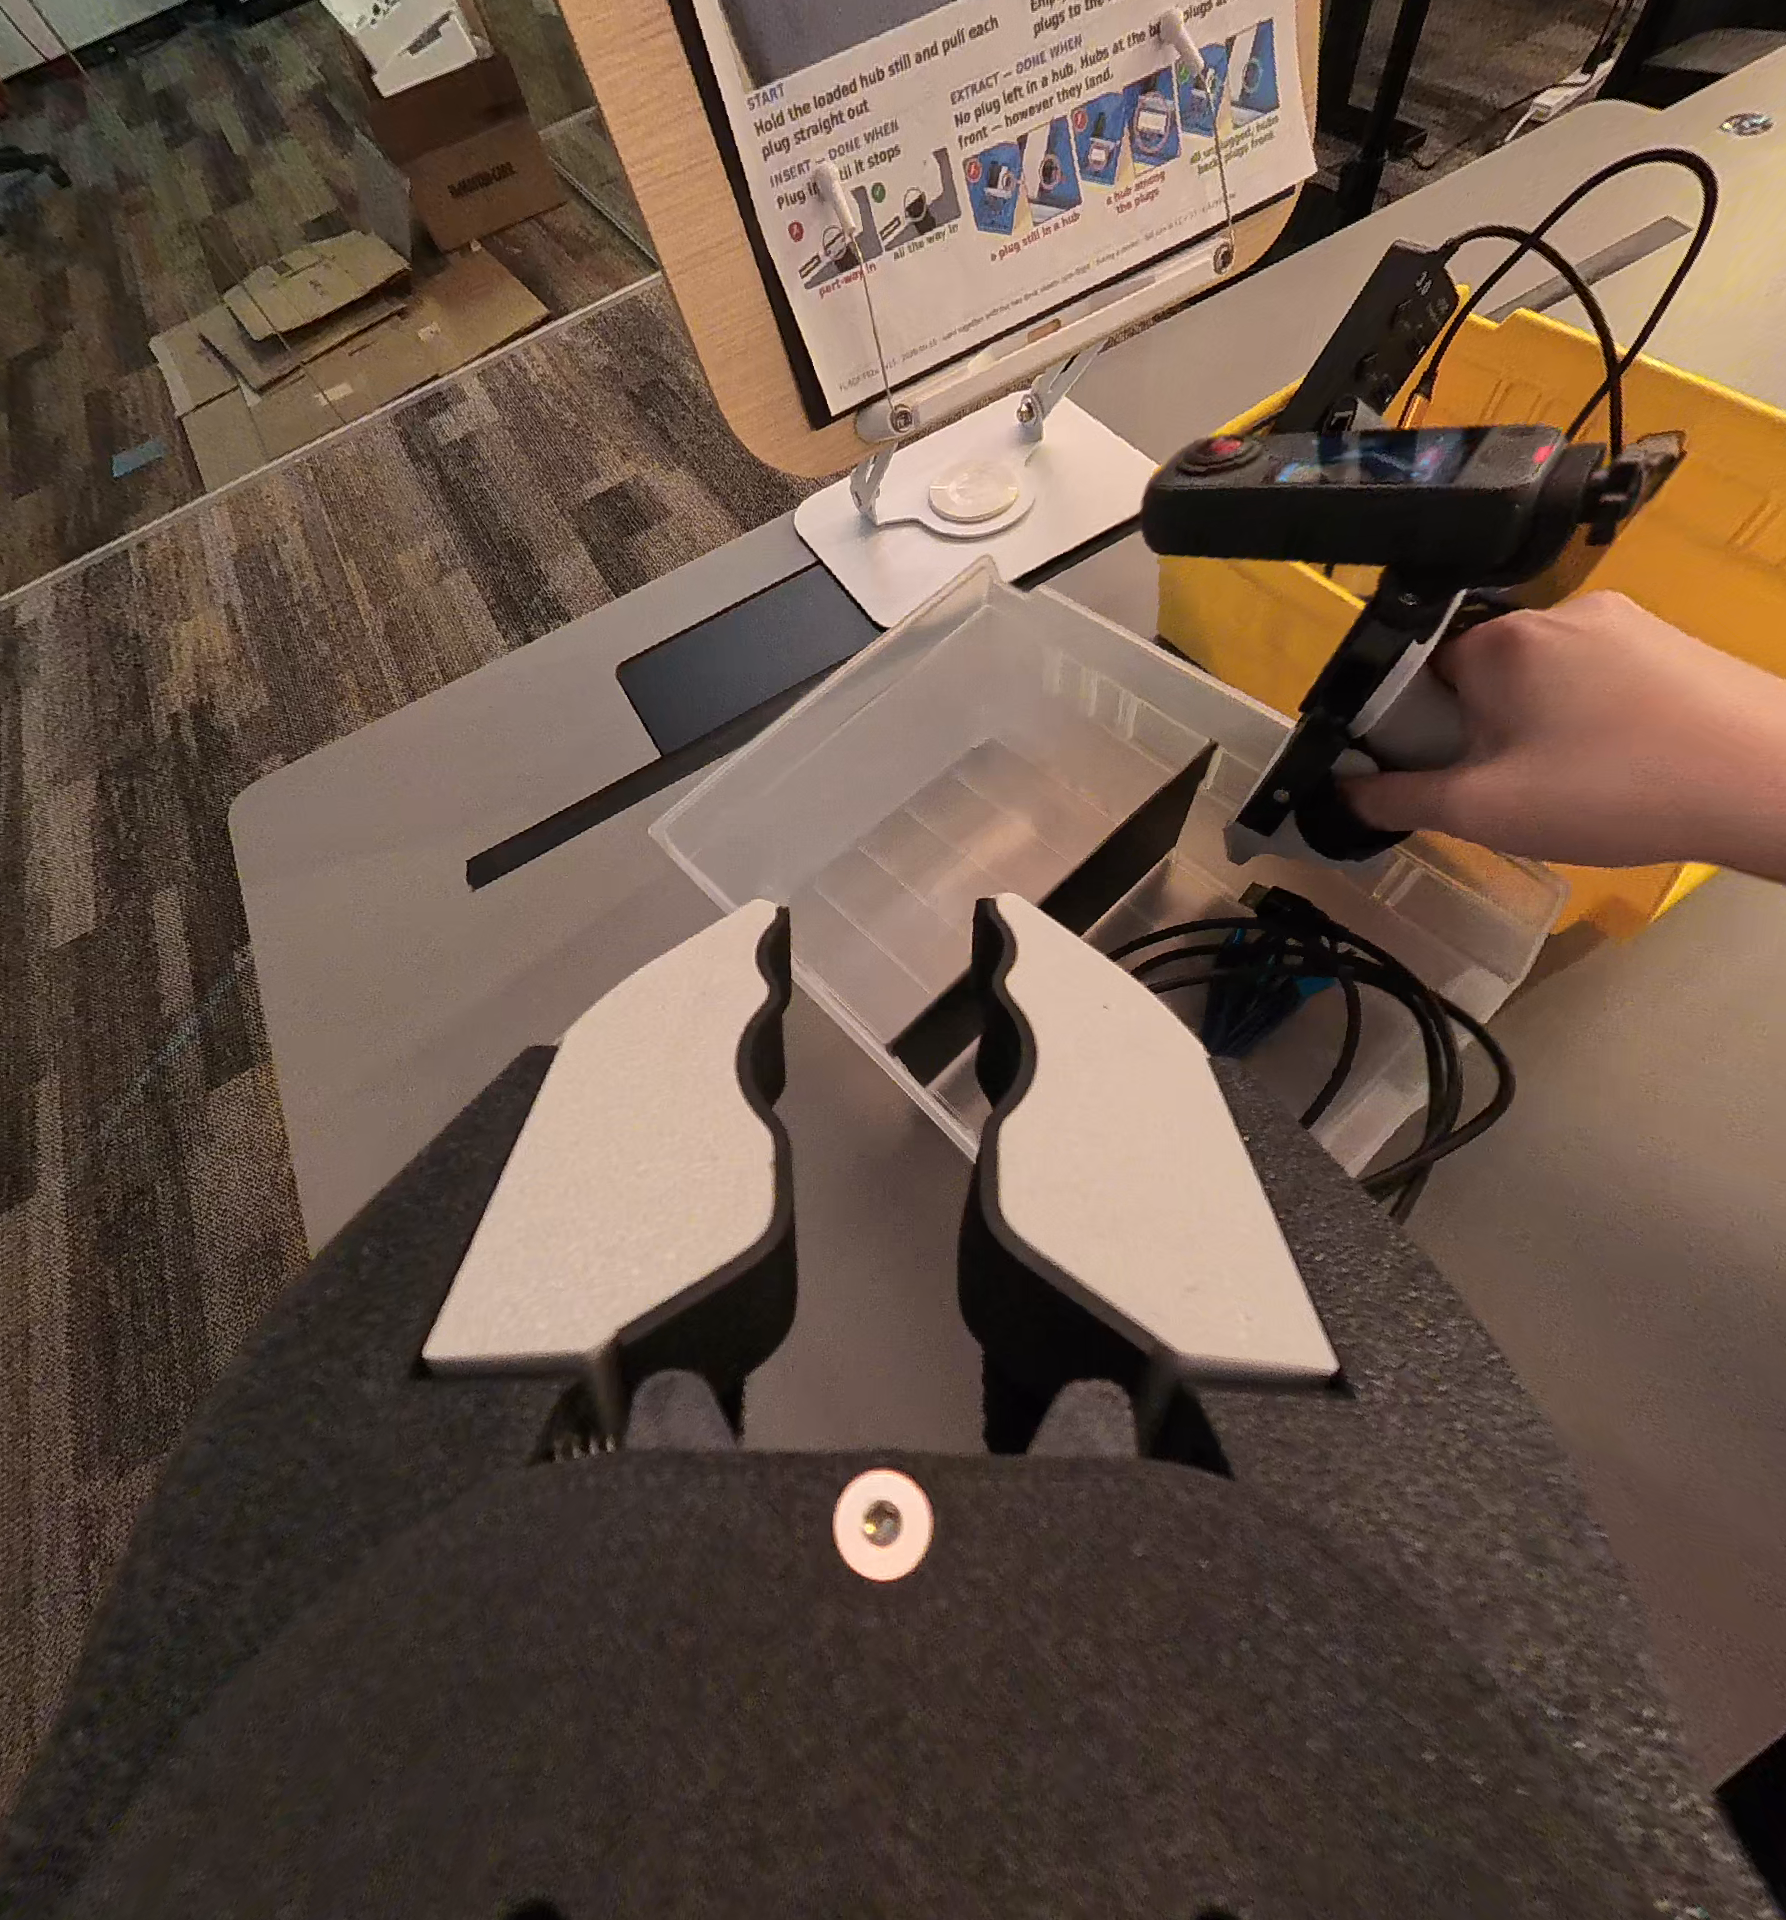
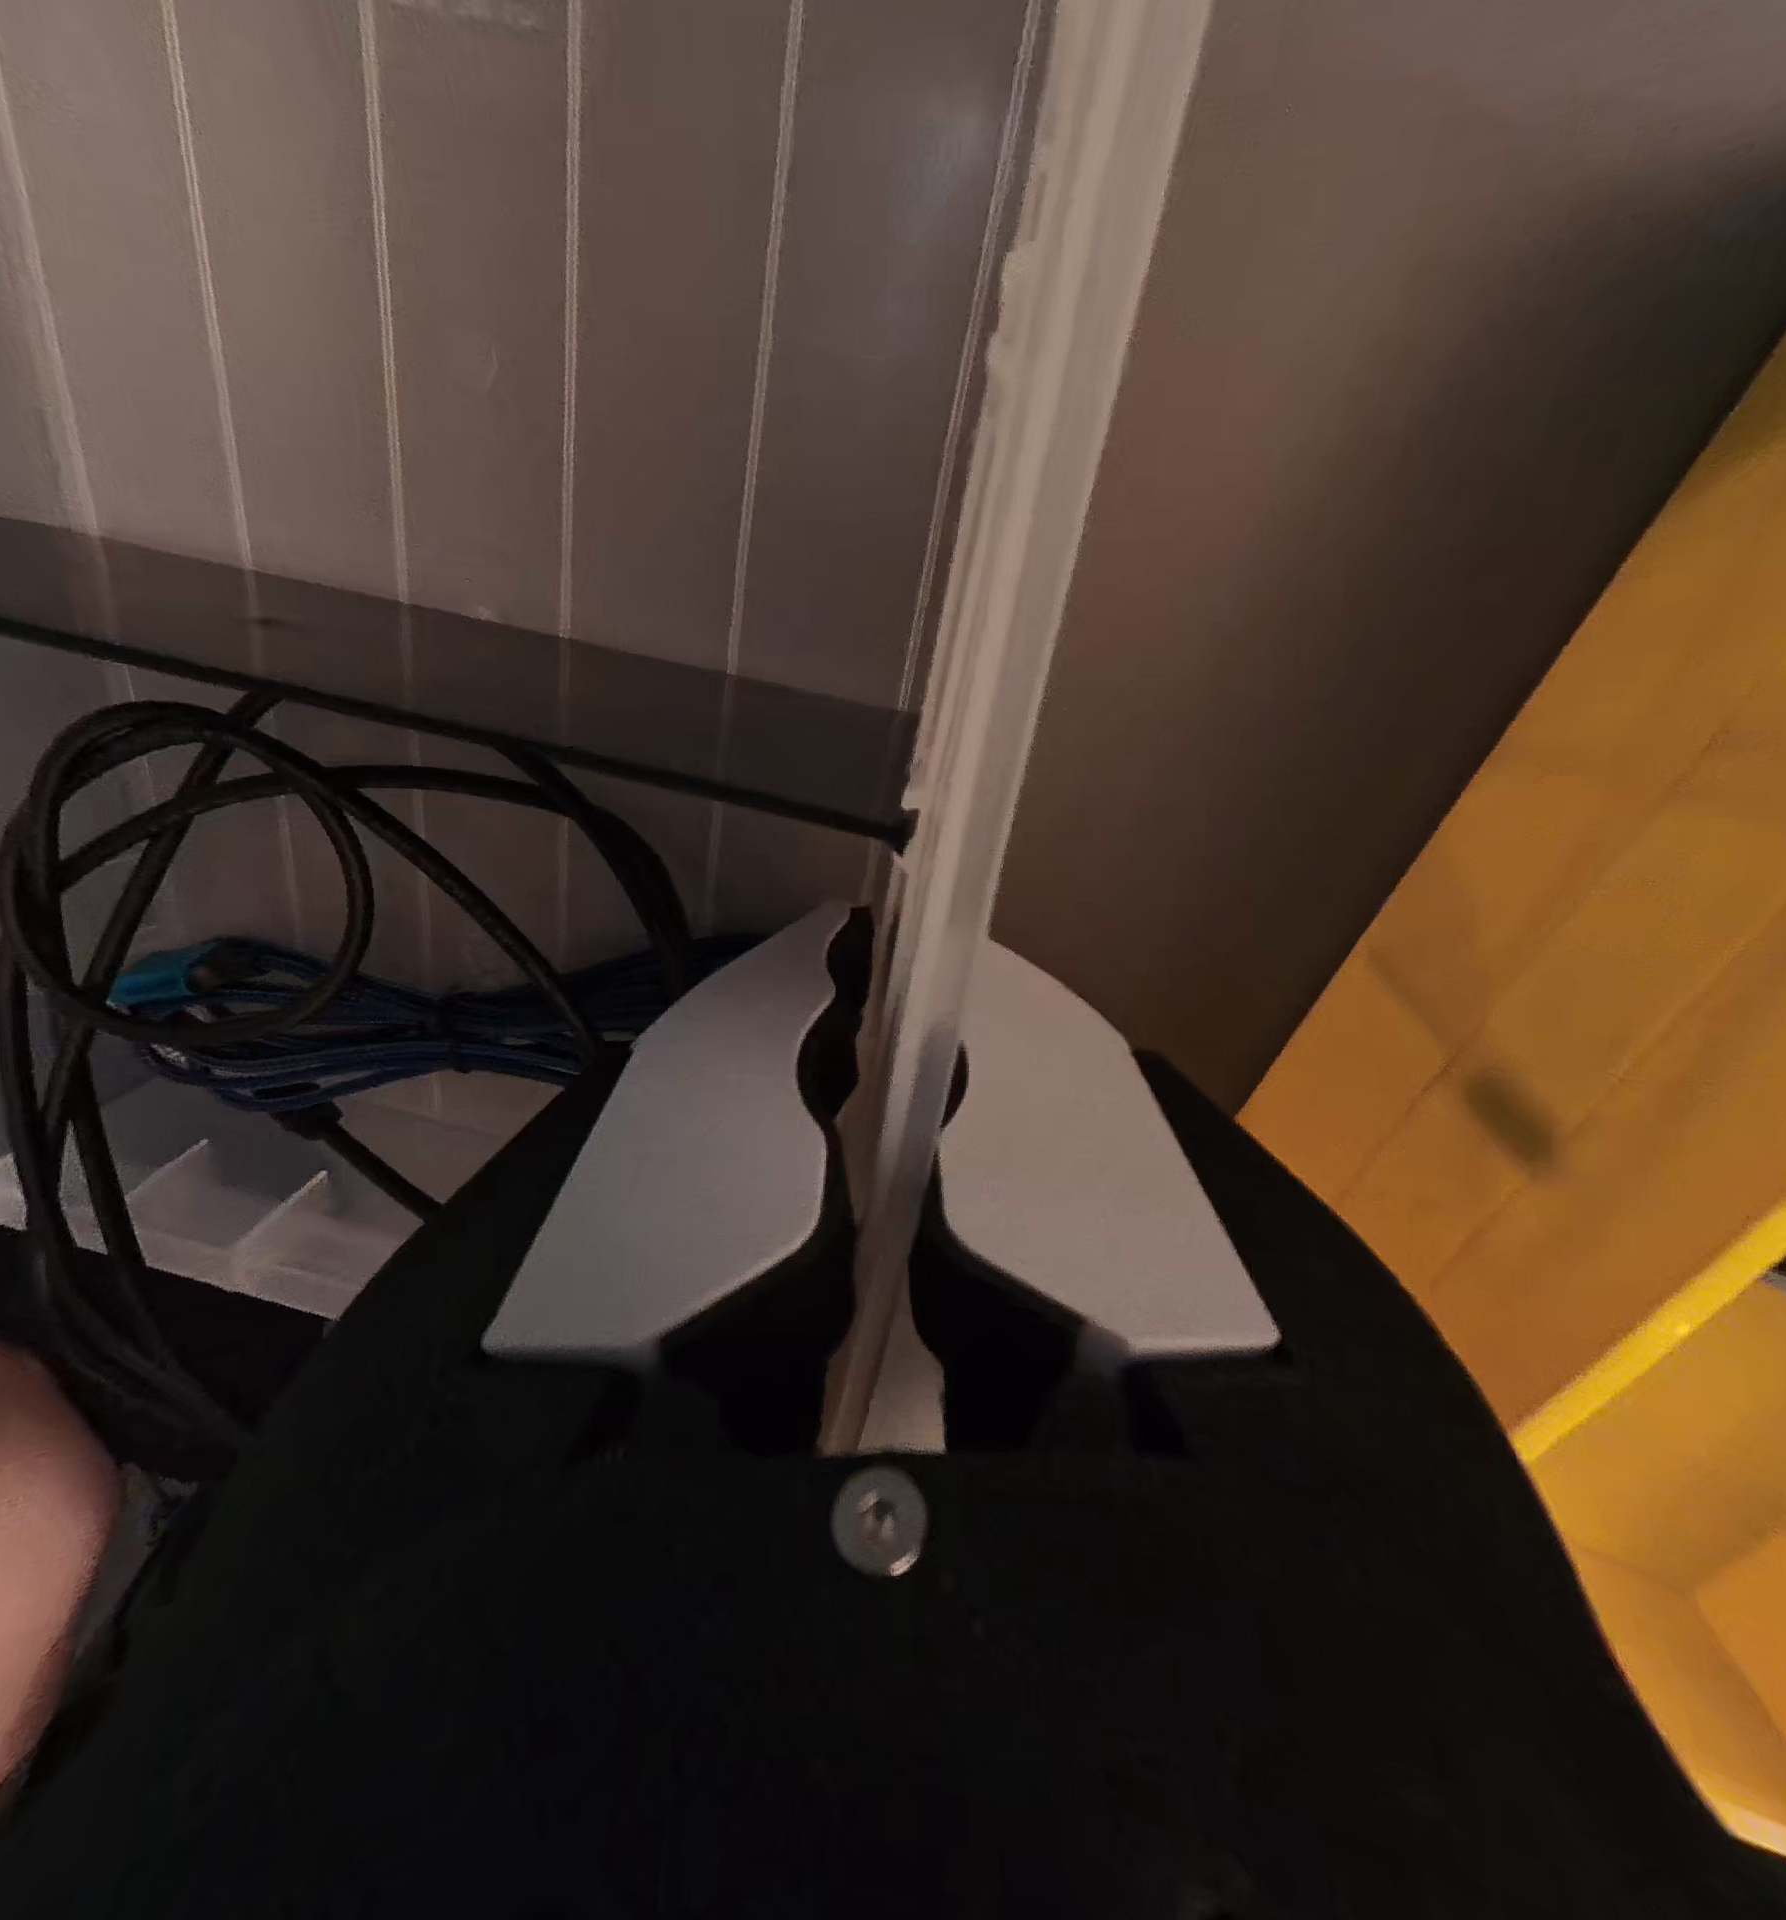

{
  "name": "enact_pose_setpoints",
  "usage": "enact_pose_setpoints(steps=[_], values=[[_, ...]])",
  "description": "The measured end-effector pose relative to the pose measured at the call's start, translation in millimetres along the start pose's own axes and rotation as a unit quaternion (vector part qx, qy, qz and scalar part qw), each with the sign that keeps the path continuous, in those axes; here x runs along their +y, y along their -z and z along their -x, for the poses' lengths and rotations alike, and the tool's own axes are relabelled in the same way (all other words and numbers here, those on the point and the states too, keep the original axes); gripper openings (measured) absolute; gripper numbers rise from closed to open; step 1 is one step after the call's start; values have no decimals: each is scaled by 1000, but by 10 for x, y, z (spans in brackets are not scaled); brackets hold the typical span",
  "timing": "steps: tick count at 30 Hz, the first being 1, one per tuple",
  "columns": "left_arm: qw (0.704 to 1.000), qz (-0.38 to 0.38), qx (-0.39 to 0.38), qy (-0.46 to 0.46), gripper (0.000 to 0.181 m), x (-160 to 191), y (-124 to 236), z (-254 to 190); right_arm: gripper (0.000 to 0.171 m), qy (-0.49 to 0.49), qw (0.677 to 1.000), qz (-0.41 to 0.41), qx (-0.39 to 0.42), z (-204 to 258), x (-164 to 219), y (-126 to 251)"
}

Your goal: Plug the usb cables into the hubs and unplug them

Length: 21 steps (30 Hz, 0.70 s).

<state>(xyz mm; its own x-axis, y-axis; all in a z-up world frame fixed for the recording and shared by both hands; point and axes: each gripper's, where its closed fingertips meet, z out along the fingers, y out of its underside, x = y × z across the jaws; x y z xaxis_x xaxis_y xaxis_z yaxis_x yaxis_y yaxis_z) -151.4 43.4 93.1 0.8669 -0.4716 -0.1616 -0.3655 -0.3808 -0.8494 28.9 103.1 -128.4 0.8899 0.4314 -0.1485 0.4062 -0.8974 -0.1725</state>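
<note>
A clear plastic bin [image 1: 972, 727] with a black divider [image 1: 1128, 842] sits on the grey table. Black cables [image 1: 1429, 1049] and a blue cable [image 1: 1247, 1003] lie coiled in its near compartment; they also show in the right wrist view as black cables [image 2: 193, 831] and a blue cable [image 2: 369, 1029]. My right gripper [image 2: 910, 966] is shut on the bin's clear wall [image 2: 1014, 520]. In the left wrist view a hand holds the right gripper [image 1: 1258, 842] pointing down at the bin's right rim. My left gripper [image 1: 884, 935] is open and empty above the bin's near edge. A black hub [image 1: 1388, 322] with looped cables stands in the yellow bin [image 1: 1699, 540].
An instruction sheet on a wooden stand [image 1: 982, 177] stands behind the clear bin. The yellow bin [image 2: 1595, 935] lies close to the right of the clear bin. The table edge [image 1: 265, 935] drops to carpet on the left. A hand [image 2: 6, 1558] shows at lower left.
</note>
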Motion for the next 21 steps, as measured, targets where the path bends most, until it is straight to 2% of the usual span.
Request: enact_pose_setpoints(steps=[6, 12, 21], values=[[1000, 8, 1, -6, 32, 12, -38, -11, 7, 31, 999, 26, 21, -69, 19, 78], [1000, 13, 0, -20, 32, 10, -49, -56, 5, 22, 999, 35, -1, -101, 57, 17], [1000, 17, 3, -16, 32, 17, -80, -55, 5, 36, 998, 48, -5, -154, 98, 193]])
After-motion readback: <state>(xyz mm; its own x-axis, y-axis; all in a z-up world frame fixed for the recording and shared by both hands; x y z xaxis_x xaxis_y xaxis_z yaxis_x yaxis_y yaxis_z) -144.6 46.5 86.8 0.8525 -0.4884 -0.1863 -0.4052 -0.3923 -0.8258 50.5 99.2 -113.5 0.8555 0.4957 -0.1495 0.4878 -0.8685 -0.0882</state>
